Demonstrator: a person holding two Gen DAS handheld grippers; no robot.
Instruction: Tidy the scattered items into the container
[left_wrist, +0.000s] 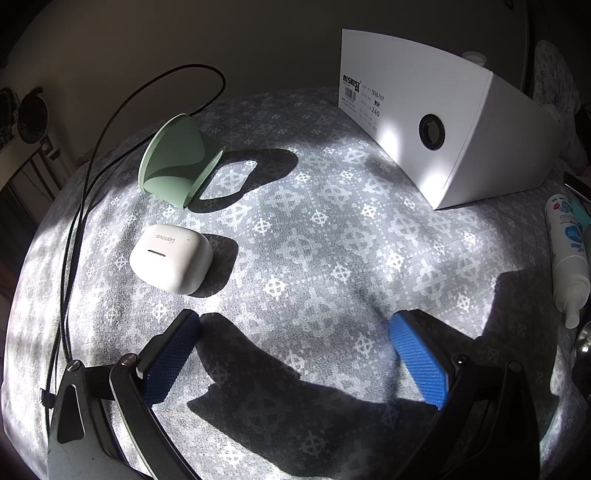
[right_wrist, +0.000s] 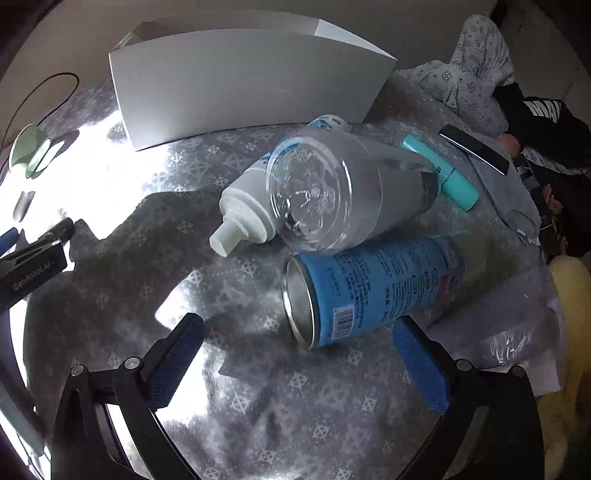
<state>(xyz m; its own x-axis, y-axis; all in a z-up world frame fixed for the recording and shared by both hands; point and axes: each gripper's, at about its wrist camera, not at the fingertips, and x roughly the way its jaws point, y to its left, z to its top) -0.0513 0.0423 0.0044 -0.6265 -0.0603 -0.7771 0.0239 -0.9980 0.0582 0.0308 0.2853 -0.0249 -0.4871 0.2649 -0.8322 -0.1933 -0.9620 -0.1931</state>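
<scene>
White cardboard box (left_wrist: 443, 122) is standing open-topped; nearer than it, the left gripper (left_wrist: 295, 354) and right gripper (right_wrist: 299, 350) are hovering wide open, the right just short of a blue metal can (right_wrist: 373, 291).

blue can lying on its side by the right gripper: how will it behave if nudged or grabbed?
The blue can lies on its side on the patterned cloth, so a sideways nudge would probably roll it. Its smooth round wall may slip between the open right hand-held gripper pads. It looks like thin metal, so a hard squeeze could dent it.
</scene>
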